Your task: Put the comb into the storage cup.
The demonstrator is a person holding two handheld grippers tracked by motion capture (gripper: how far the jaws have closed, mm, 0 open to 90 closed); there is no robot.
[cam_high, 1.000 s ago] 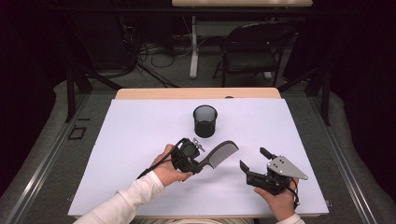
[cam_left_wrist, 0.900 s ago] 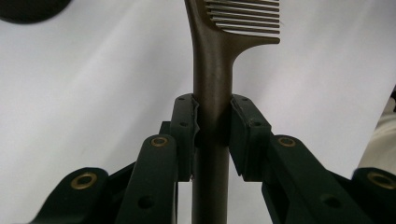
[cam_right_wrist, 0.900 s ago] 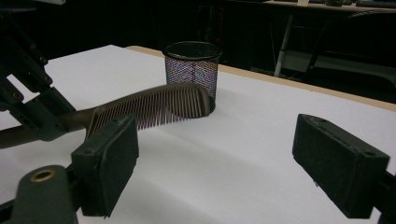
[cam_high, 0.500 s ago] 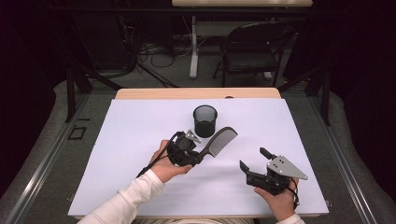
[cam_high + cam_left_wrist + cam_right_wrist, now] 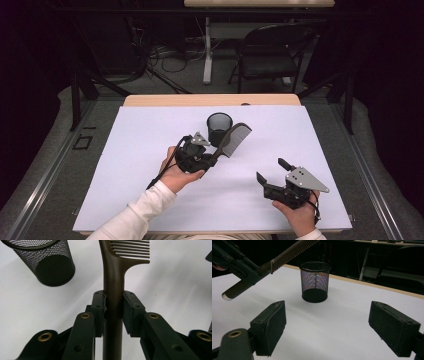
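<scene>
A dark comb (image 5: 231,141) is pinched by its handle in the left gripper (image 5: 212,159), held above the white worktop (image 5: 300,130) just beside the mesh pen cup (image 5: 219,128). The right gripper (image 5: 270,171) is spread, nothing between.

A: What obstructs the middle of the table (image 5: 125,165)?

B: One upright obstacle is noted, the mesh cup (image 5: 220,128), toward the far edge. The comb (image 5: 233,140), clamped by its handle in the left gripper (image 5: 209,159), is held tilted above the sheet, its toothed end just beside the cup's rim on the cup's right; whether they touch cannot be told. The cup's mouth is left uncovered.

A: And on the right?

B: The right gripper (image 5: 272,170) is seen low near the front edge, jaws spread wide, nothing between them. Bare sheet is seen between it and the cup. The left half and far right corner are likewise unobstructed.
</scene>
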